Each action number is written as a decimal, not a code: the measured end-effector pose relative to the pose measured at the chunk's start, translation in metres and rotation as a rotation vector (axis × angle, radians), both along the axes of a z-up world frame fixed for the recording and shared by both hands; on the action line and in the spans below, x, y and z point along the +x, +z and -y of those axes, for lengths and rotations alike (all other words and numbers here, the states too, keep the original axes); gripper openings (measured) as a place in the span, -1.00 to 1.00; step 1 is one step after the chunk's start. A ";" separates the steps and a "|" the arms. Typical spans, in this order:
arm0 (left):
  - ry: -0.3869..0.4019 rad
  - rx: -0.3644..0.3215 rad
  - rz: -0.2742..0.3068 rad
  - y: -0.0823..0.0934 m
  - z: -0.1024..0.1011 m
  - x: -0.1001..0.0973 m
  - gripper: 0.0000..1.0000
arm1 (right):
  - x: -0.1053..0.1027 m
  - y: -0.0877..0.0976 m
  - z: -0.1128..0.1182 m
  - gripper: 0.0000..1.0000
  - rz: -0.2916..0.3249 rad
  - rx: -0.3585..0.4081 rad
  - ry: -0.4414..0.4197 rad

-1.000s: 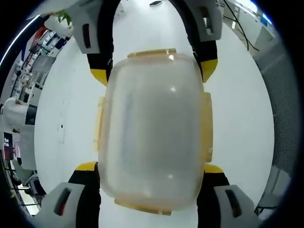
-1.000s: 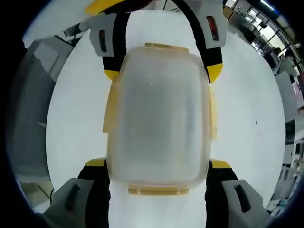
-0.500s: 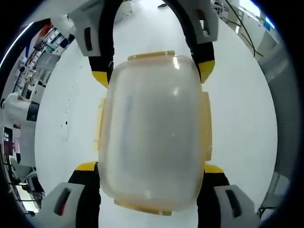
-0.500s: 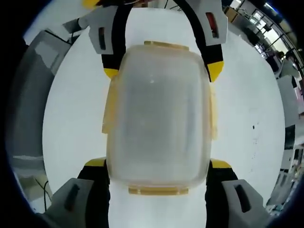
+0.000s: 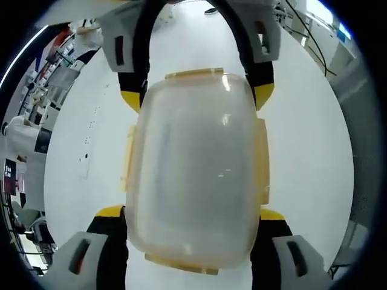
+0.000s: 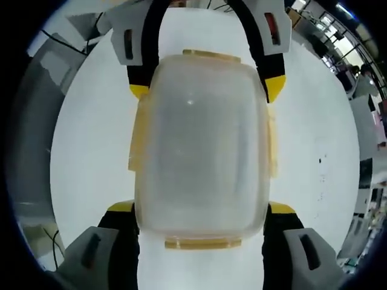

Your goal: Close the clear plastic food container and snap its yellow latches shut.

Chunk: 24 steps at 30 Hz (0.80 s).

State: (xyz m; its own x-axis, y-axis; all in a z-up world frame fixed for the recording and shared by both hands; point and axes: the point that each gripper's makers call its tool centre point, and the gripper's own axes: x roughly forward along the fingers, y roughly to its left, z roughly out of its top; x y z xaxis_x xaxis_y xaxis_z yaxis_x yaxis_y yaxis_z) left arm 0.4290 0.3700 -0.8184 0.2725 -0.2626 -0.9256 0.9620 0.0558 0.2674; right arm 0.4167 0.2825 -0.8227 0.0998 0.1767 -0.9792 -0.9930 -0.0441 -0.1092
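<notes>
- White worktop (image 5: 314,157): broad, plain surface beneath everything; an office-like room shows at its far edges.
- Clear, round-cornered rectangular plastic food container (image 5: 195,169): seen from above, with its frosted lid in place on the white worktop (image 6: 314,181). In the right gripper view the same container (image 6: 202,145) lies lengthwise between both grippers.
- Left gripper (image 5: 193,220): its grey, yellow-tipped fingers (image 5: 110,212) sit against the near end of the container, one at each corner, clenched on it by the look of the contact. It appears at the top of the right gripper view (image 6: 202,90).
- Right gripper (image 6: 202,217): fingers (image 6: 279,209) likewise pressed to the opposite end, grasping the container. It appears at the top of the left gripper view (image 5: 196,99).
- Yellow latches (image 5: 127,158): translucent tabs on the long sides and both ends (image 6: 202,243). Whether each is fully snapped cannot be told.
- Step in hand, as judged: lid closed; container steadied from both ends.
- Next move calls for: freeing one gripper and pressing each latch flat against the wall while the other steadies the container.
</notes>
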 end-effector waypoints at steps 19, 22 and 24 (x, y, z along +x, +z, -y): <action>-0.010 -0.061 0.004 0.007 -0.003 -0.001 0.63 | 0.014 0.018 -0.018 0.82 0.031 0.290 -0.123; 0.007 -0.125 0.061 0.014 -0.007 0.002 0.62 | 0.016 0.022 -0.016 0.93 0.060 0.364 -0.172; 0.054 -0.196 0.057 0.016 -0.008 0.000 0.64 | 0.010 0.019 -0.014 0.96 0.059 0.398 -0.196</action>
